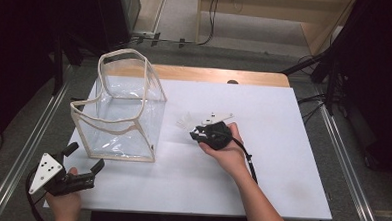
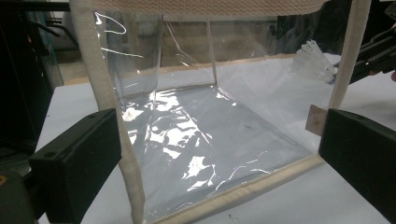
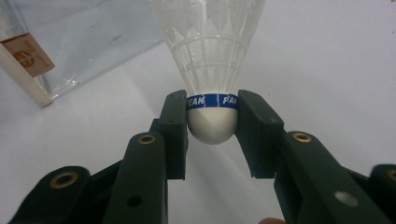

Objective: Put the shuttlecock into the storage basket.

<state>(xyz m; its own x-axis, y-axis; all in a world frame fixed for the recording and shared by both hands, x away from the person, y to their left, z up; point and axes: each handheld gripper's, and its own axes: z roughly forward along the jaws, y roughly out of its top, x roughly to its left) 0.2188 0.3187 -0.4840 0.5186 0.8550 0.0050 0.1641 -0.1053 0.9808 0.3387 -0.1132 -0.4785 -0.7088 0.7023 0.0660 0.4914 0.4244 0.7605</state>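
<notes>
I've got the right gripper (image 3: 212, 122) clamped on the round white cork of the white plastic shuttlecock w/ blue band (image 3: 211, 60), skirt pointing away from the jaws, just above the white table (image 1: 282, 159). The grip sits on a curved surface, so it could squirt out en route to the clear vinyl bag w/ cream fabric trim (image 1: 121, 107) beside it. Left gripper (image 1: 84, 160) hangs open just short of the bag's near edge, so the floppy rim may sag and catch the skirt.

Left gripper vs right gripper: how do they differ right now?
The right gripper is shut on the shuttlecock at its cork; the left gripper holds nothing, its jaws wide apart. The left gripper sits at the table's near edge facing the clear bag; the right gripper is mid-table beside it. Both are hand-held with black jaws.
</notes>
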